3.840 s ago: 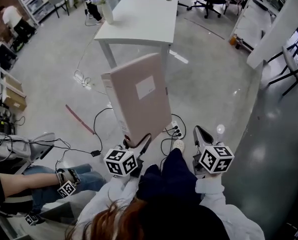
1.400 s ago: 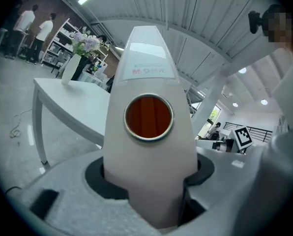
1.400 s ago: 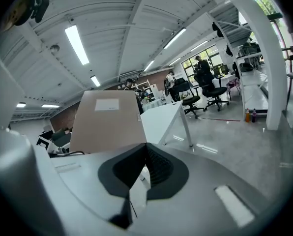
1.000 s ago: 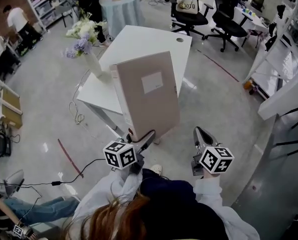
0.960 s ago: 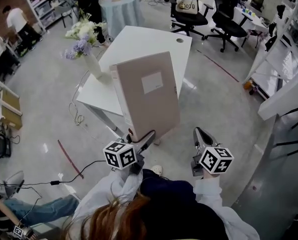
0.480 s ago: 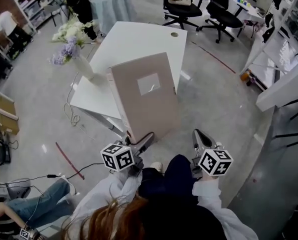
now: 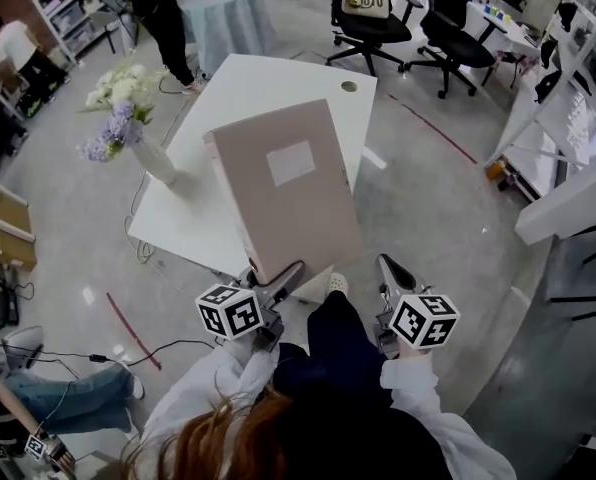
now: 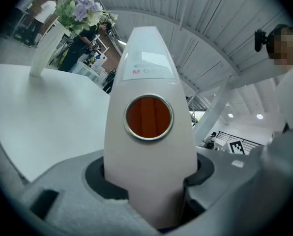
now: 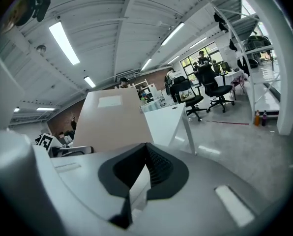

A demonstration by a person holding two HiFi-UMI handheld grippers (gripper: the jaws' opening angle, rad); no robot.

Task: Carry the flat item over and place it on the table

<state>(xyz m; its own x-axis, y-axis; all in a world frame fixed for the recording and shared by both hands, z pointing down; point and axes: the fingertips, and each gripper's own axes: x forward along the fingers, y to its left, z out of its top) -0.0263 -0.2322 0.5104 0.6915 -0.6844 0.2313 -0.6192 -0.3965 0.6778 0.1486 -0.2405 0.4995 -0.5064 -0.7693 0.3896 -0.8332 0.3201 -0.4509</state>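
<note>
Head view: my left gripper [image 7: 276, 280] pinches the bottom of the flat file [image 7: 288, 188], upright at the near edge of the white table [image 7: 278, 83]; my right gripper [image 7: 386, 268] hangs beside it, jaws pressed together, empty.

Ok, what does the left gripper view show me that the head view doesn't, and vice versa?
Only the left gripper view: the box file's white spine with its metal-ringed finger hole, clamped between the left hand-held gripper's jaws. Only the head view: the file's broad pinkish face with its label, the office chairs and the round blue-draped table beyond. Both: the white table ahead and the vase of flowers on it.
</note>
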